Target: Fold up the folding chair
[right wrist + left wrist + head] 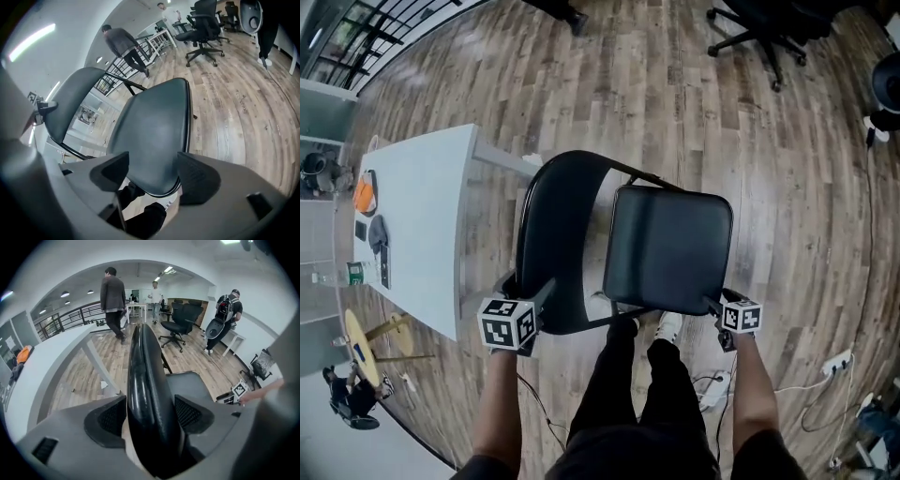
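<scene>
1. Folding chair (675,272) unfolded on the wooden floor (675,112), at 12 o'clock from the person's shoes (667,326). Backrest (558,234) toward 9 o'clock, seat (670,234) toward 3 o'clock, white surface (422,225) close beside the backrest at 9 o'clock.
2. Left gripper (149,414) straddling the backrest's top edge, fingers (108,417) spread wide on either side of it, not clamped.
3. Right gripper (151,172) at the seat's near corner, about 5 o'clock on the seat. Fingers (199,177) likewise apart, seat rim between them, no squeeze visible.
4. Probably stiff and moderately heavy, judging by the dark metal tube frame (637,176) and thin padded panels. Nothing fragile.
5. Glossy covering likely slippery under the fingers, so better to bite on the framed rim than on the flat middle.
6. Best holds, by judgement: top of the backrest for steadying, front rim of the seat for swinging it up toward the backrest.
7. Worth guarding against a pinch at the fold and against the whole chair skidding on the smooth boards.
</scene>
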{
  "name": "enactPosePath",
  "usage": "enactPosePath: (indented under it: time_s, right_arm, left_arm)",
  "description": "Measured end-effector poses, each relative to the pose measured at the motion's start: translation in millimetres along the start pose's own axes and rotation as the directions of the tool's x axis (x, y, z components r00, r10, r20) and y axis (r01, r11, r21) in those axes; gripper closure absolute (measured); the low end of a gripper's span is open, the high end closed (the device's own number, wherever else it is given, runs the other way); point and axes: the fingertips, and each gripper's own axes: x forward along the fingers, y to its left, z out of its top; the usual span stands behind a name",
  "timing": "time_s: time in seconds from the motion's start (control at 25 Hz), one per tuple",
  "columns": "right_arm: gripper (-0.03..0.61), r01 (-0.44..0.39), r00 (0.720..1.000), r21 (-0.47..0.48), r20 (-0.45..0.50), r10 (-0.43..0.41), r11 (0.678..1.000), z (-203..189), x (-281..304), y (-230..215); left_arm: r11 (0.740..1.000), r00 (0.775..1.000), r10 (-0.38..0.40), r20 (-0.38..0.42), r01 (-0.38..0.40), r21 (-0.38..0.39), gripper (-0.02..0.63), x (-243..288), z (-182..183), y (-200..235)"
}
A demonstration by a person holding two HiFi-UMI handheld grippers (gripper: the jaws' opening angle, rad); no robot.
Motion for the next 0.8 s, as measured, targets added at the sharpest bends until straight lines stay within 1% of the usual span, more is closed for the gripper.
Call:
enactPosePath:
  time_s: [0.16, 0.24, 0.32, 0.36, 0.44, 0.52, 0.64, 0.72, 0.8]
  right_arm:
    - [0.256, -0.072, 0.997, 0.061, -0.027, 0.074, 0.995, -5.9, 25.1, -21.0]
    - [0.256, -0.104, 0.994, 0.091, -0.010, 0.105, 0.990, -4.1, 28.9, -30.6]
    - [0.256, -0.163, 0.987, 0.115, 0.023, 0.162, 0.980, 1.1, 25.7, -33.7]
    - [0.256, -0.189, 0.982, 0.114, 0.025, 0.187, 0.975, 1.3, 24.5, -33.5]
    - [0.256, -0.215, 0.976, 0.094, 0.007, 0.216, 0.972, -0.4, 24.9, -31.8]
    - [0.256, -0.221, 0.975, 0.084, 0.001, 0.222, 0.972, 0.3, 25.1, -31.3]
    - [0.255, -0.179, 0.984, 0.107, 0.037, 0.176, 0.978, 3.3, 21.5, -45.8]
    - [0.251, -0.155, 0.988, 0.125, 0.041, 0.151, 0.980, 1.0, 24.8, -58.5]
    - [0.244, -0.172, 0.985, 0.154, 0.020, 0.171, 0.973, -6.2, 35.7, -65.3]
  left_arm:
    - [0.999, 0.999, -0.035, -0.016, 0.035, 0.001, 0.304, 17.1, 0.5, -6.6]
    - [0.998, 0.998, -0.058, -0.024, 0.057, -0.010, 0.304, 21.9, 0.3, -9.6]
    - [0.997, 0.997, -0.078, -0.026, 0.078, -0.023, 0.304, 24.8, 0.0, -11.4]
    - [0.996, 0.996, -0.086, -0.029, 0.085, -0.026, 0.304, 26.1, -0.6, -12.1]
    - [0.996, 0.995, -0.090, -0.038, 0.089, -0.021, 0.304, 28.5, -2.1, -12.0]
    - [0.996, 0.996, -0.085, -0.042, 0.084, -0.017, 0.304, 30.2, -3.2, -11.2]
    - [0.996, 0.995, -0.085, -0.042, 0.085, -0.025, 0.304, 31.8, -5.0, -11.0]
    - [0.996, 0.995, -0.085, -0.046, 0.084, -0.022, 0.304, 33.3, -5.4, -11.6]
    - [0.996, 0.994, -0.093, -0.049, 0.092, -0.023, 0.304, 35.4, -5.5, -13.6]
